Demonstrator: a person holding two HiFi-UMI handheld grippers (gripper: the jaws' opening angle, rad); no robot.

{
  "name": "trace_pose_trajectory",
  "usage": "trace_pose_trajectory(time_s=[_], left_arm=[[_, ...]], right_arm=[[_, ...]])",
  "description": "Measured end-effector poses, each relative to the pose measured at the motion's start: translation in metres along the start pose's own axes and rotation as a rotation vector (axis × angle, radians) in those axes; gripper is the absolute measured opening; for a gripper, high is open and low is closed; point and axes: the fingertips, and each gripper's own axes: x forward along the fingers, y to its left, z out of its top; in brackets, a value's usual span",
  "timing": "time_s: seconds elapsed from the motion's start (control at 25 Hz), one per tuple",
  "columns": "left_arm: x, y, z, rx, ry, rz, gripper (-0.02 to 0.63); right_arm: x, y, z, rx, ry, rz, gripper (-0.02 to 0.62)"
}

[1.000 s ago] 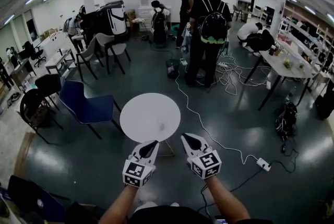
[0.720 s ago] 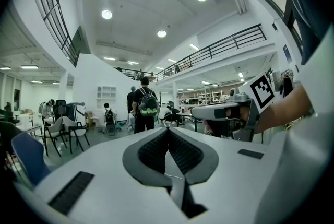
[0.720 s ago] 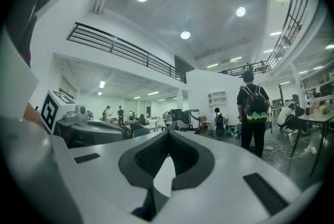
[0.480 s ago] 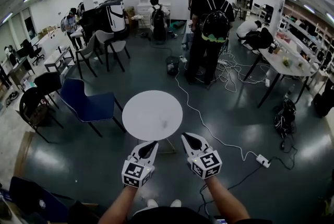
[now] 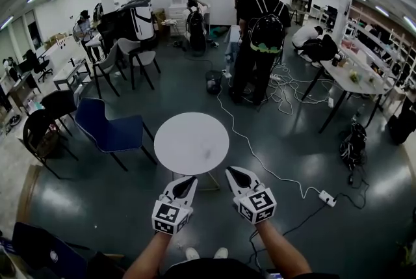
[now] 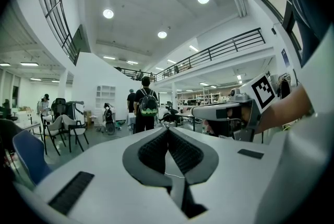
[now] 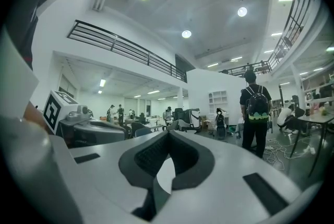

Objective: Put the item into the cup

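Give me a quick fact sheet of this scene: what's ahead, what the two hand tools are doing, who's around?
Ahead: round white table
On it: only a tiny dark speck, too small to identify
Left gripper: jaws together, empty
Right gripper: jaws together, empty
Beside table: blue chair
Beyond: person with backpack, back turned
Floor: white cable to a power strip
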Motion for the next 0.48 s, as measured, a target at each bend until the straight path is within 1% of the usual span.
trace_pose_trajectory(time_s=[0.24, 0.48], left_arm=[[-0.013, 0.0, 0.002, 0.014, -0.004, -0.01, 0.017], [-0.026, 0.01, 0.009, 0.024, -0.016, -0.001, 0.017]], right_arm=[[0.0, 0.01, 0.007, -0.005, -0.017, -0.008, 0.014], [0.004, 0.027, 0.012, -0.015, -0.016, 0.0, 0.014]])
